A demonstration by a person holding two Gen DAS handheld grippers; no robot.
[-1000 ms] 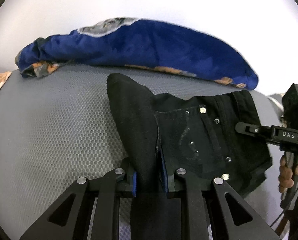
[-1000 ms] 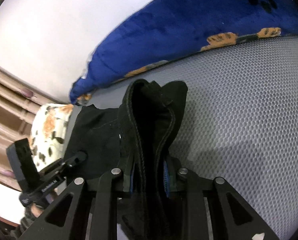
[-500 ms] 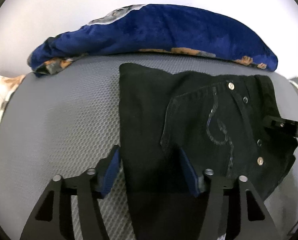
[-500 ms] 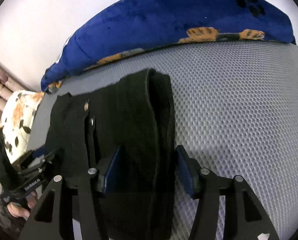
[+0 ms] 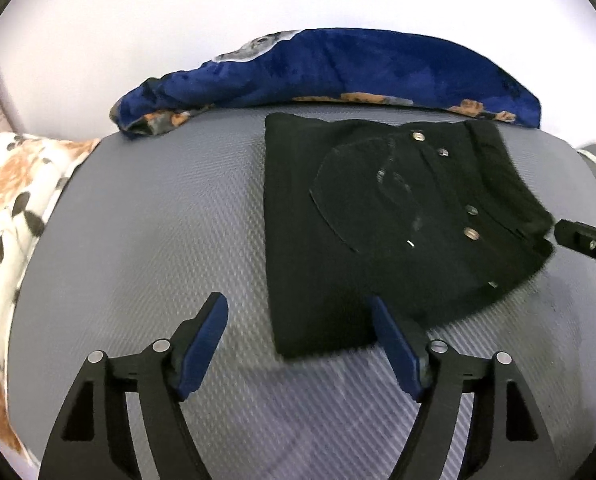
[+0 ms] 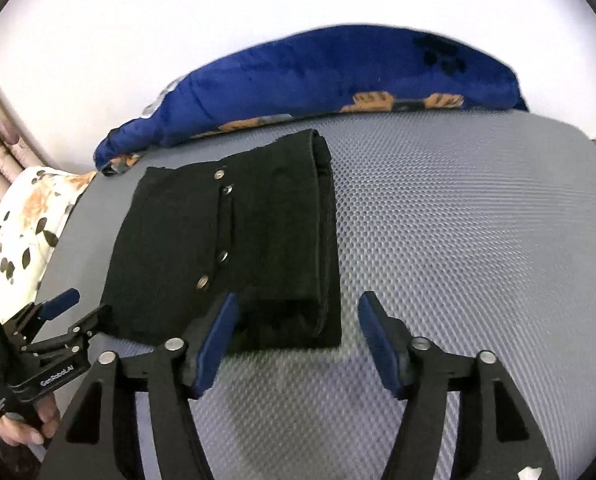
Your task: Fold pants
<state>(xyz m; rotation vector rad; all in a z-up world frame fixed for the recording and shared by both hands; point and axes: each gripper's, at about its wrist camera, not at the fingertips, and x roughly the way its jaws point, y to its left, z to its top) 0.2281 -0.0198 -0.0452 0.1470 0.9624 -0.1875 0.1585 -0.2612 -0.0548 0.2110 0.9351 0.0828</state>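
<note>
Black pants [image 5: 377, 232] lie folded flat on the grey mat [image 5: 138, 240], just before a blue cushion [image 5: 337, 72]. Left gripper [image 5: 298, 340]: jaws opening, clear of the cloth. Right gripper [image 6: 294, 340]: jaws opening, nothing pinched. The left tool's body reads "GenRobot.AI" in the right view.

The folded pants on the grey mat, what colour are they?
Black, with small silver metal studs. The pants show best in the left wrist view.
</note>
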